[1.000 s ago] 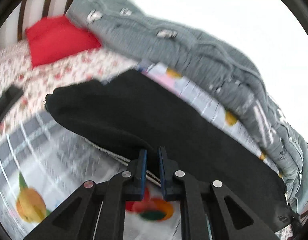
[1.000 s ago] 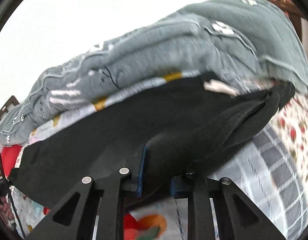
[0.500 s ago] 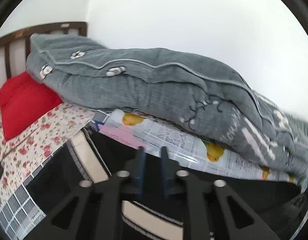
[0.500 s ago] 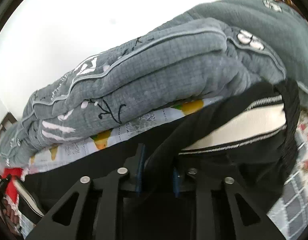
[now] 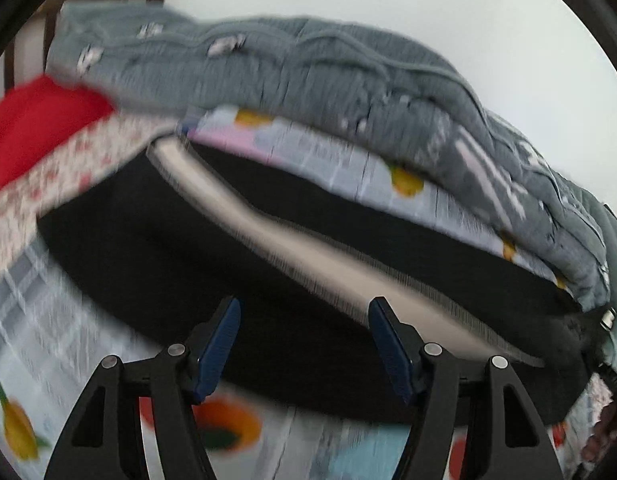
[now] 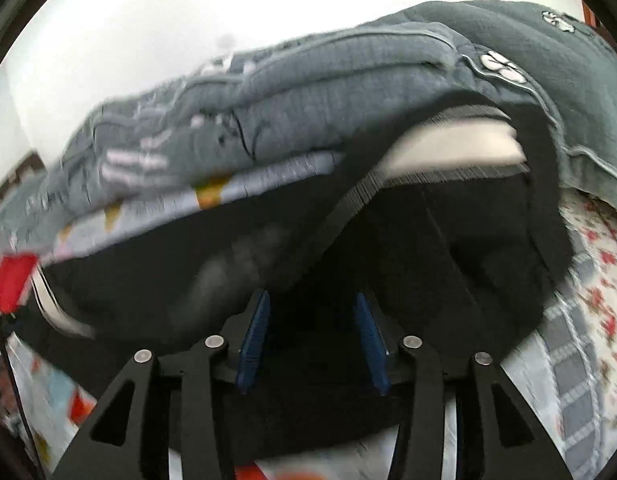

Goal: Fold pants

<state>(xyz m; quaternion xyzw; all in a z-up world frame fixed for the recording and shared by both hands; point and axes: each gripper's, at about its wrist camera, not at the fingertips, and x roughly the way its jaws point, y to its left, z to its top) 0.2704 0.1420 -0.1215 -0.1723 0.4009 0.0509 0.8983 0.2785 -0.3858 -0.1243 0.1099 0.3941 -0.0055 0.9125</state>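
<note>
My left gripper (image 5: pixel 304 312) is matte black: two angular fingers with triangular cut-outs, each linkage pinned by round silver screws, four across. Its fingers carry ribbed dark-blue pads (image 5: pixel 218 348) on their inner faces. My right gripper (image 6: pixel 310 308) is built the same, black arms, triangular openings, four silver screw heads, and narrow blue ribbed pads (image 6: pixel 254 336). I see no cables or markings on either.

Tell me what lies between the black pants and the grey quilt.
A fruit-print sheet: a pale strip between the pants and the quilt in the left wrist view, and again in the right wrist view.
</note>
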